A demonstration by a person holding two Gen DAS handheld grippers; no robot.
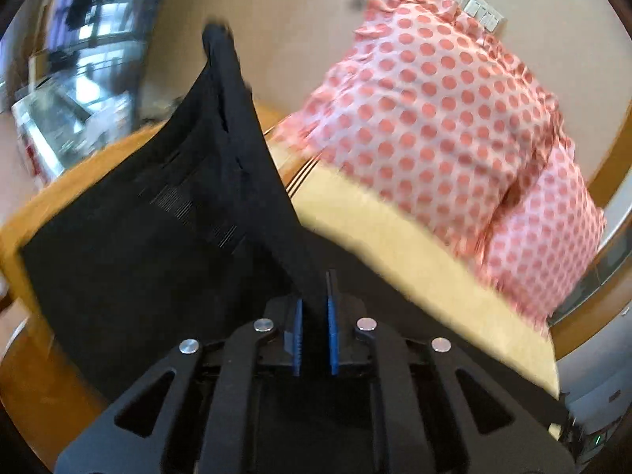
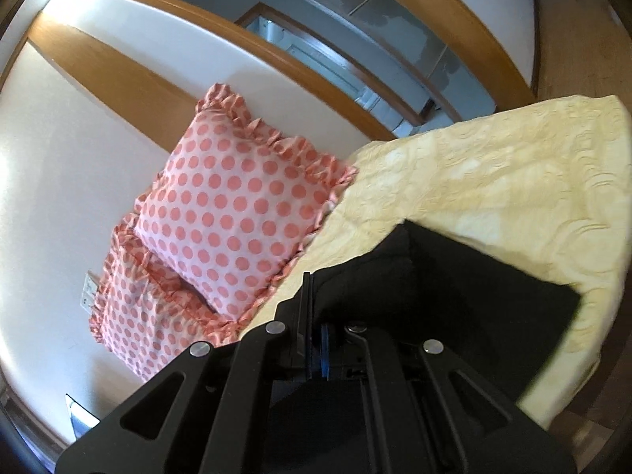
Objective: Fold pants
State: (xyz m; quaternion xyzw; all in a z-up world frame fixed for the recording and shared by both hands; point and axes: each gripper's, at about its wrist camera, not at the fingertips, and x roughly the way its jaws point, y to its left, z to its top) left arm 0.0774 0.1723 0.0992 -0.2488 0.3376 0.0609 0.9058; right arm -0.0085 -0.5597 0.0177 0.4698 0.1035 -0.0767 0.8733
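The black pants (image 1: 158, 217) hang lifted above the yellow bed cover (image 1: 414, 252). My left gripper (image 1: 315, 316) is shut on an edge of the pants, which rises as a taut fold to the upper left. In the right wrist view my right gripper (image 2: 314, 339) is shut on another edge of the pants (image 2: 454, 288), and the rest of the cloth lies flat on the yellow cover (image 2: 493, 166) to the right.
Two pink pillows with red dots (image 2: 237, 205) lean on the white wall at the head of the bed; they also show in the left wrist view (image 1: 454, 126). A wooden bed frame (image 1: 23, 237) runs at the left. Wall sockets (image 1: 474, 4) sit behind the pillows.
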